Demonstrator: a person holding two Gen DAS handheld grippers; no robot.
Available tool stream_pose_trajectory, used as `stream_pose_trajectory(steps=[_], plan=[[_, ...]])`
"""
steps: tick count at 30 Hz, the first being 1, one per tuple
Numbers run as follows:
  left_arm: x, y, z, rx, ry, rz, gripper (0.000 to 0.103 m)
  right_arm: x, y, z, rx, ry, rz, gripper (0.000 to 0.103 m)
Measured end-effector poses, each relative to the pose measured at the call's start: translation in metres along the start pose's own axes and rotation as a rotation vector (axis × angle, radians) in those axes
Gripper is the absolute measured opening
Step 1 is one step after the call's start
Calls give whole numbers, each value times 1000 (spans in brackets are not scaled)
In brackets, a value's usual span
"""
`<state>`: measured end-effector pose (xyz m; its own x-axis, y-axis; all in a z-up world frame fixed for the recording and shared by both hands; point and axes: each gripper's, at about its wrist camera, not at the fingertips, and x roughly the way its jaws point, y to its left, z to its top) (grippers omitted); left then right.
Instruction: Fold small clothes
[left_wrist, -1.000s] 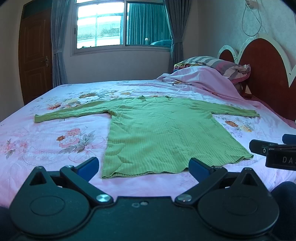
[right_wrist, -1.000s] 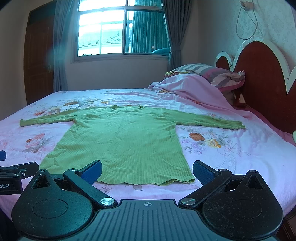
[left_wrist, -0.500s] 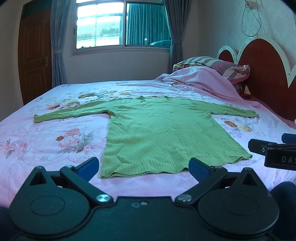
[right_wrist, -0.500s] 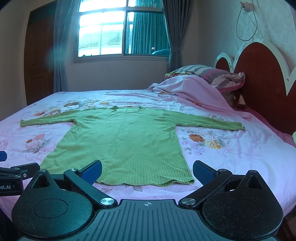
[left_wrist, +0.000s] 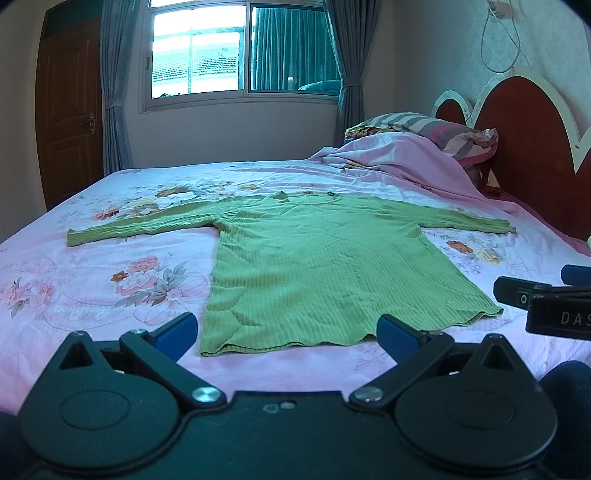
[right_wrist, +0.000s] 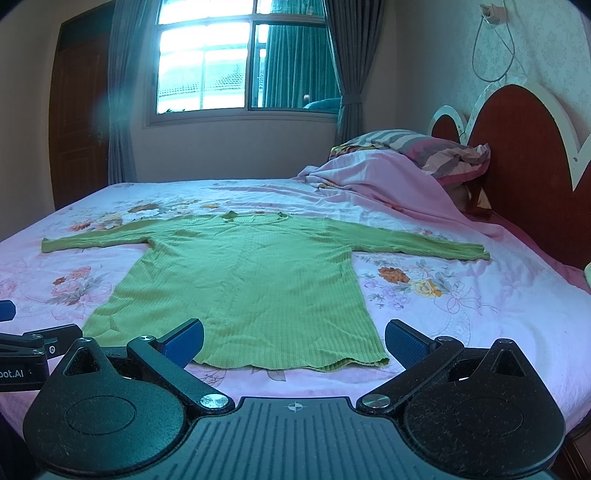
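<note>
Green sweater (left_wrist: 317, 266) lies flat on the bed (left_wrist: 92, 280), sleeves outspread; my left tool (left_wrist: 286, 332) and right tool (right_wrist: 293, 341) hover at its hem — both wide open, holding nothing; a one-layer pinch could drag the knit askew.

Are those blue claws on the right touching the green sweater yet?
Apart. The right wrist view shows the right gripper open, its fingers short of the sweater hem, with pink bedsheet visible between.

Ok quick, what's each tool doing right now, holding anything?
Left tool: open, holding nothing.
Right tool: open, holding nothing; green top lies flat ahead.
</note>
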<state>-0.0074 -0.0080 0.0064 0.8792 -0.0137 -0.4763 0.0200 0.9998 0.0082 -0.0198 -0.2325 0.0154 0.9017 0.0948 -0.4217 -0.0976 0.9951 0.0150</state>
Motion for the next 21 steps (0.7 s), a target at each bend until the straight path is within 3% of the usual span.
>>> stream_pose_trajectory(steps=[9, 11, 16, 18, 21], plan=[[0, 1, 0, -5, 13, -5, 102, 0, 1, 1, -1, 0, 1, 103], [3, 9, 3, -49, 30, -10, 102, -1, 1, 2, -16, -12, -1, 103], [25, 65, 15, -213, 8, -20, 102, 10, -17, 6, 17, -48, -31, 103], [44, 100, 22, -282, 17, -83, 102, 24, -28, 10, 35, -39, -53, 103], [83, 164, 38, -440, 4, -86, 102, 46, -43, 26, 41, -53, -82, 103]])
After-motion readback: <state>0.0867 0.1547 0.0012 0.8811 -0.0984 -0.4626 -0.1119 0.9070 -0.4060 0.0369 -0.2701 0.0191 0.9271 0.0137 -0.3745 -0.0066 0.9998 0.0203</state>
